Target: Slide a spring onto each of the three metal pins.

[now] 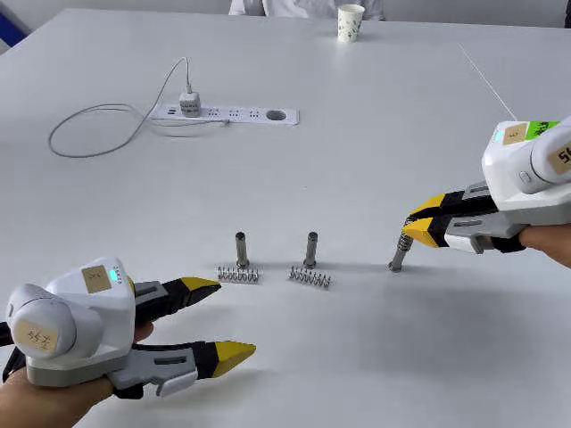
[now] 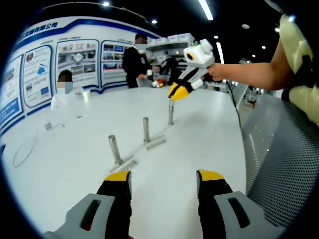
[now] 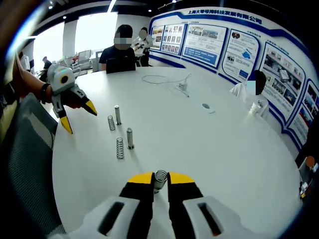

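I read three metal pins set in a row on the white table (image 1: pixel 357 169). The left pin (image 1: pixel 241 249) and the middle pin (image 1: pixel 310 248) stand upright. Each is a short, dull grey steel cylinder with a slightly wider foot. The right pin (image 1: pixel 396 260) is tilted, its top leaning toward the right gripper (image 1: pixel 412 226).

The left spring (image 1: pixel 238 275) lies flat on its side just in front of the left pin's foot. The middle spring (image 1: pixel 310 277) lies the same way just in front of the middle pin. Both are bright wire coils, evenly wound, with the individual turns clearly visible.

The right gripper's yellow-tipped jaws are drawn narrow and clamp the third spring (image 1: pixel 405 241) at the upper end of the right pin. In the right gripper view I look straight at the coil's round end, pinched between the two tips. The coil lines up with the pin's shaft. I cannot tell how far the pin reaches inside it.

The left gripper (image 1: pixel 227 319) is held low, near the left pin and apart from both pin and spring. Its jaws are spread wide with nothing between them. In the left gripper view the row of pins runs away from the jaws toward the right gripper.

Further back on the table lie a power strip (image 1: pixel 223 114) with a white cable (image 1: pixel 89 111) and a paper cup (image 1: pixel 351 22).
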The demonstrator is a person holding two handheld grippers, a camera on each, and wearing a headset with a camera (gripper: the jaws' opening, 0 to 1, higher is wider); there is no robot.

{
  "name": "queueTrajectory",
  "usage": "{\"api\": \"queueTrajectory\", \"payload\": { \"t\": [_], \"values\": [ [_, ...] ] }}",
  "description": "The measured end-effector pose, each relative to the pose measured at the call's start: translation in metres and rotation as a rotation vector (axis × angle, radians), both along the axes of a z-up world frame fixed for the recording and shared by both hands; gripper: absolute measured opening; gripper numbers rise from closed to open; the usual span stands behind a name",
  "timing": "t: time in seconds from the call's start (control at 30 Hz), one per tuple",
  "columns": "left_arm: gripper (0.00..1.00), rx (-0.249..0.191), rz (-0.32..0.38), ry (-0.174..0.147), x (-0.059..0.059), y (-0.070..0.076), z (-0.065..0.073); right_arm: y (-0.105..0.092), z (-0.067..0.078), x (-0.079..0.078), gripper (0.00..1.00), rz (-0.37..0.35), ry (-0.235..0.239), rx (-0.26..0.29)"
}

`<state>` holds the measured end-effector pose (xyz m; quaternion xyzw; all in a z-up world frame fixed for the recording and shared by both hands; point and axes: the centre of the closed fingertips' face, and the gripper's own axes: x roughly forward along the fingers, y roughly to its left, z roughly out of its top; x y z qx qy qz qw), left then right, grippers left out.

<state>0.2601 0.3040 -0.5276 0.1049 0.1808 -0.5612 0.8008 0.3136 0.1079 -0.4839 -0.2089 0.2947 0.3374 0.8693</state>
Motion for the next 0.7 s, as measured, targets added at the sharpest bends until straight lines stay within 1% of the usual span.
{"api": "queueTrajectory", "payload": {
  "t": [0.33, 0.7],
  "values": [
    [0.53, 0.003, 0.000, -0.001, -0.001, 0.001, 0.000, 0.000, -0.010, 0.000, 0.11, -0.006, 0.009, -0.013],
    [0.53, 0.004, 0.000, -0.002, -0.002, 0.002, 0.000, -0.002, -0.020, 0.000, 0.12, -0.020, 0.029, -0.010]
  ]
}}
